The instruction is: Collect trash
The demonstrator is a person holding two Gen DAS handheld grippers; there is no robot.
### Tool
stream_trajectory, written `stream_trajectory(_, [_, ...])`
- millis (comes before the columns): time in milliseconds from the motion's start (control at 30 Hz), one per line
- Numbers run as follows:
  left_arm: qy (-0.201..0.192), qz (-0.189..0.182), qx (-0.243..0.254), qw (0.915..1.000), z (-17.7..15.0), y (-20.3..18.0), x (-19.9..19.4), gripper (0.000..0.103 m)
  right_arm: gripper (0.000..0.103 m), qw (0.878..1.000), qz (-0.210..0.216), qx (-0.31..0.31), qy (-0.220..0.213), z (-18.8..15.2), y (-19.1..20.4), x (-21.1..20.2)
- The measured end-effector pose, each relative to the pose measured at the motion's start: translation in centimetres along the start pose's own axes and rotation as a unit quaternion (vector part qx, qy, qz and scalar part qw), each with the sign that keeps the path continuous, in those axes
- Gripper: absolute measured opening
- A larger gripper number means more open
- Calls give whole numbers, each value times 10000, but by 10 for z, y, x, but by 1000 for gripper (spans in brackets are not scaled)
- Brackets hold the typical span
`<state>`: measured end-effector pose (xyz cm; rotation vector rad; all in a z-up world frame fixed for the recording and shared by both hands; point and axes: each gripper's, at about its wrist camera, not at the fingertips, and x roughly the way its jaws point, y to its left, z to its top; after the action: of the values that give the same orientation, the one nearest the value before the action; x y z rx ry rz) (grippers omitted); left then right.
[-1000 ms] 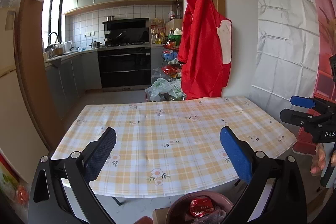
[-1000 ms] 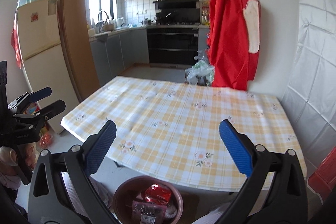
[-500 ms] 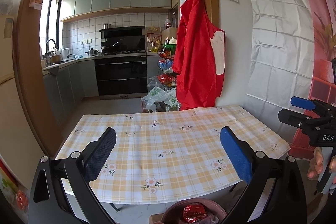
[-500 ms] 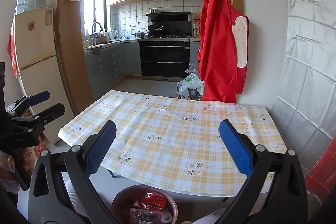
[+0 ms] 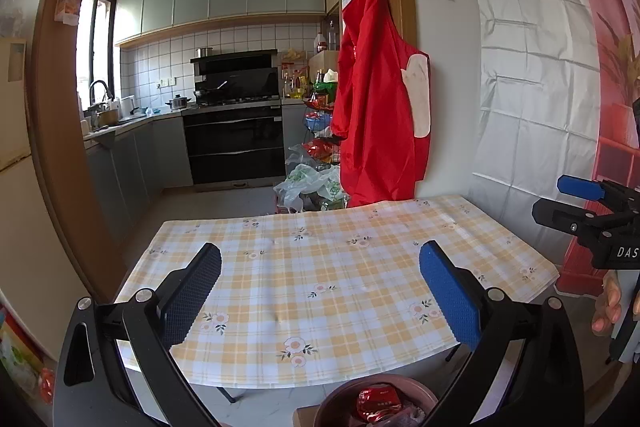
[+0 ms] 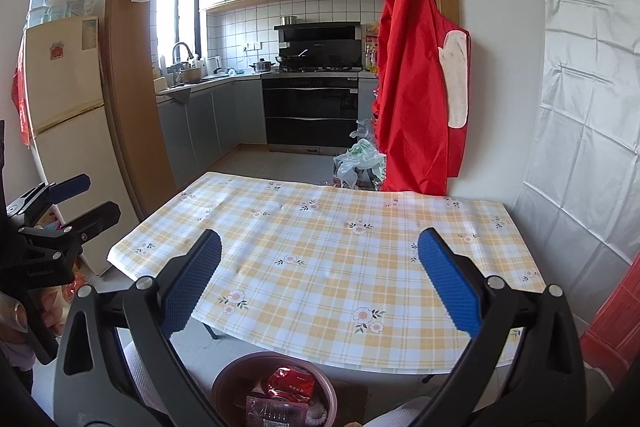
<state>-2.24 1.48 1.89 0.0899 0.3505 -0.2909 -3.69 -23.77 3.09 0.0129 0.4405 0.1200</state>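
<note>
A round maroon bin (image 6: 276, 385) stands on the floor in front of the table, with a red wrapper (image 6: 290, 383) and a clear plastic tray (image 6: 276, 409) inside. It also shows in the left wrist view (image 5: 376, 399). The table (image 5: 340, 275) has a yellow checked floral cloth with nothing on it. My left gripper (image 5: 320, 291) is open and empty, held above the table's near edge. My right gripper (image 6: 320, 285) is open and empty, also above the near edge. Each gripper shows at the side of the other's view: the right one (image 5: 588, 211) and the left one (image 6: 60, 203).
A red apron (image 6: 416, 83) hangs on the door frame behind the table. Plastic bags (image 5: 312, 183) lie on the floor by a wire rack. A fridge (image 6: 64, 131) stands at the left. A white sheet (image 6: 580, 107) covers the right wall. The kitchen lies beyond.
Both grippers have pulled back and tilted upward, so the table sits lower and farther in both views and more ceiling shows. Both stayed open and empty.
</note>
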Motion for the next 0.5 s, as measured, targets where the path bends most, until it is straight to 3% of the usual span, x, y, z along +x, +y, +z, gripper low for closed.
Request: stream_trajectory(500, [36,99,10,9999,-3,3,1,97,97,9999,-71,34,121,-6,-1,8])
